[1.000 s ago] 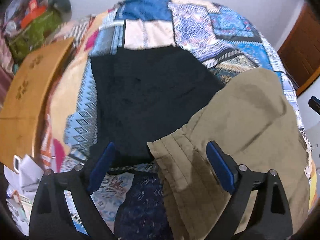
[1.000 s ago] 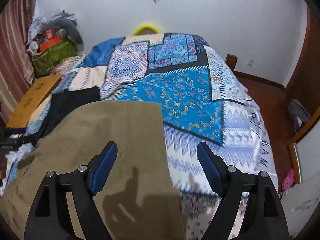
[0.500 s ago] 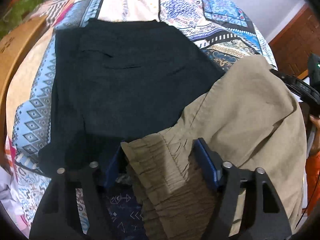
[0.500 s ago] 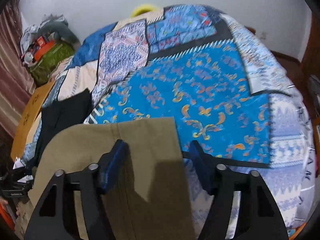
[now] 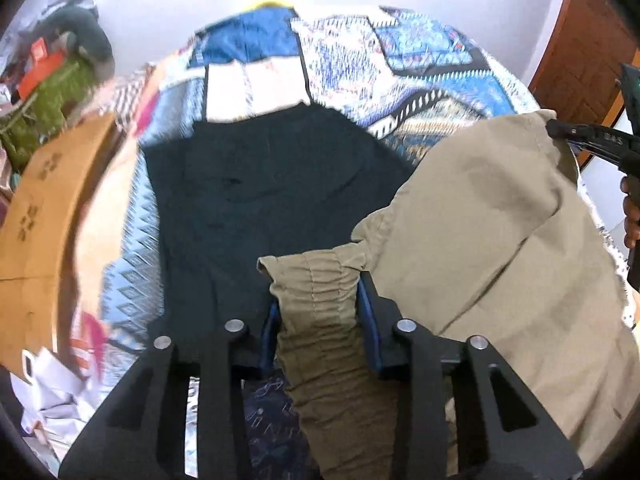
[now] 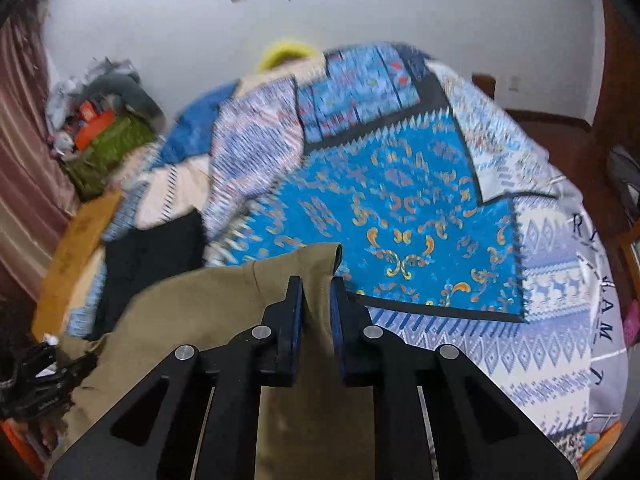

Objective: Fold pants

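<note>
Patchwork bedspread (image 6: pixel 420 216) in blue, white and cream prints covers the bed that fills a white-walled room, with a brown wooden door (image 5: pixel 584 40) at one side. Khaki cotton pants (image 5: pixel 500 248) lie on it, overlapping a flat black garment (image 5: pixel 260 192) beside a tan cardboard box (image 5: pixel 44 208). Left gripper (image 5: pixel 318 316) is closing on the gathered waistband, with fabric between its jaws; right gripper (image 6: pixel 316 308) is clamped on a pant-leg corner.
</note>
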Demonstrator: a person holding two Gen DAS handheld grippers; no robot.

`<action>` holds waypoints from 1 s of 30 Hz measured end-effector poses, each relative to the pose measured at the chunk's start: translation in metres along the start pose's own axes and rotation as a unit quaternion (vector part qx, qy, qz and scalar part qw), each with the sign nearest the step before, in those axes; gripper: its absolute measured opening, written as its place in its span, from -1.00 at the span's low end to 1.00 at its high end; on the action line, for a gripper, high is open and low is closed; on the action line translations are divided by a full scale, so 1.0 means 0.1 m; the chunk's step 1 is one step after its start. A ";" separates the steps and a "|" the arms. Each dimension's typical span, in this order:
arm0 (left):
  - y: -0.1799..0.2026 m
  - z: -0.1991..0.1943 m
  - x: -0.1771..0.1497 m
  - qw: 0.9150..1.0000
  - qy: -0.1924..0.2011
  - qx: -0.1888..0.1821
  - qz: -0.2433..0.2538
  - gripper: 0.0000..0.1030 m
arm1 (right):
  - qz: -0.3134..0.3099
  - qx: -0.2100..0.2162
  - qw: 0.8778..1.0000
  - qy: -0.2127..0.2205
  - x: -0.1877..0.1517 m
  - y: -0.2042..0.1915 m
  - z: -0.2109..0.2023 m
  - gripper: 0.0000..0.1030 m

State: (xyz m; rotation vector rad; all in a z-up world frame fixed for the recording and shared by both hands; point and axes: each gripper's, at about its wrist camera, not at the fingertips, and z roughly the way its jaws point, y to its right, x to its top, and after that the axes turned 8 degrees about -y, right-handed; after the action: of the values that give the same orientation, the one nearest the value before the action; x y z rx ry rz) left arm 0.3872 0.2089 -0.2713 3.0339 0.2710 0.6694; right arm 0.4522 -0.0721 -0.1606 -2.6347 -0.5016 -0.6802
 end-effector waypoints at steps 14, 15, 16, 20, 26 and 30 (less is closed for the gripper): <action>0.31 -1.49 -0.09 0.992 0.115 -0.018 0.037 -0.80 | -0.055 -0.009 0.988 0.143 -0.19 -0.51 -1.70 -0.78; 0.33 -1.58 -0.13 0.992 0.120 -0.017 0.040 -0.80 | -0.063 -0.010 0.987 0.147 -0.27 -0.56 -1.82 -0.78; 0.36 -1.66 -0.19 0.991 0.124 -0.015 0.043 -0.80 | -0.069 -0.012 0.986 0.149 -0.34 -0.59 -1.89 -0.78; 0.40 -1.82 -0.40 0.990 0.128 -0.028 0.043 -0.80 | -0.091 -0.025 0.983 0.155 -0.68 -0.65 -2.15 -0.78; 0.50 -2.00 -0.85 0.989 0.134 -0.035 0.046 -0.80 | -0.074 -0.018 0.988 0.138 -1.17 -0.59 -2.38 -0.78; 0.52 -2.11 -1.14 0.989 0.134 -0.034 0.049 -0.80 | -0.047 -0.006 0.990 0.129 -1.46 -0.51 -2.43 -0.78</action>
State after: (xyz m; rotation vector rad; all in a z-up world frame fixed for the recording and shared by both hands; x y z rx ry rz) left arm 0.2051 0.1350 -0.1238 2.9033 0.1016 1.0721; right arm 0.2176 -0.1691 -0.0254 -2.4959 -0.5485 -1.0392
